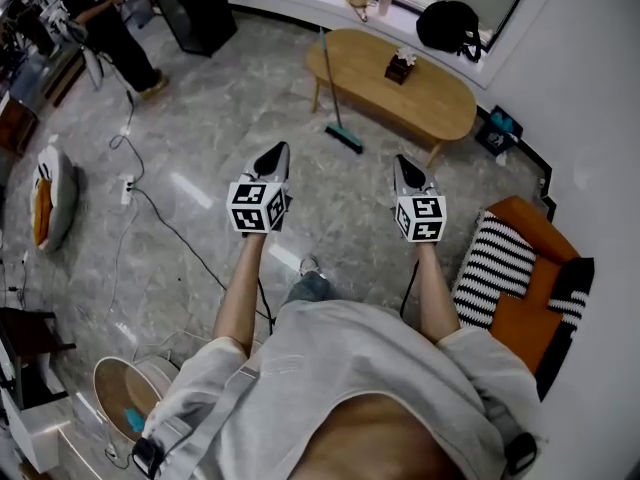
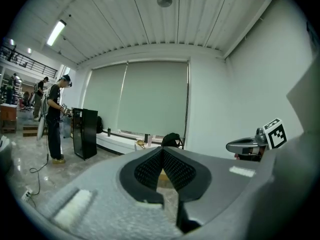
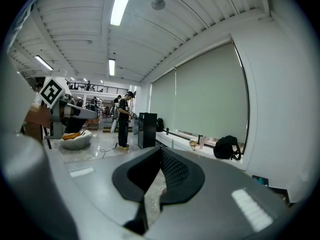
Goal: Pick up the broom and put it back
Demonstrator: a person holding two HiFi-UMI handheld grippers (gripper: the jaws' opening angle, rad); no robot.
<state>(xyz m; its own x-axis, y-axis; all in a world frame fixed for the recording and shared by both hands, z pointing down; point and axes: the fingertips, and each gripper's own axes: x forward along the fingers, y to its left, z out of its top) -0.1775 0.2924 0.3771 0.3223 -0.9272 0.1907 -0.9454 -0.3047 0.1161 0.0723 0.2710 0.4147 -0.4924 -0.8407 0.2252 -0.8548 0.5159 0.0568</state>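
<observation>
Two hand-held grippers are out front, one per arm, each with its own marker cube. The left gripper (image 1: 274,158) has its jaws pressed together at the tips with nothing between them. The right gripper (image 1: 404,170) is the same: jaws closed tight and empty. Both hang above the grey marbled floor (image 1: 200,138).

There is one broom, and it's well ahead of them. The teal-handled broom (image 1: 332,93) leans on the near-left edge of the single oval wooden table (image 1: 440,93), with its brush head down on the floor. Neither gripper is anywhere near touching it.

On the tabletop sits one small dark box with white flowers (image 1: 400,66). Behind it, one black backpack (image 1: 448,26) rests on the white window ledge. One tall black cabinet (image 1: 200,8) stands at top, cut off by the frame edge. One person in dark clothes (image 1: 105,23) stands far left, and small figures beyond show only in the gripper views.

At right, one black-and-white striped cushion (image 1: 492,268) lies on an orange seat (image 1: 525,318). A second striped piece beside it is hard to read. One black cable (image 1: 170,233) snakes to a white power strip (image 1: 127,188).

In both gripper views the broom is hidden behind the jaws.
</observation>
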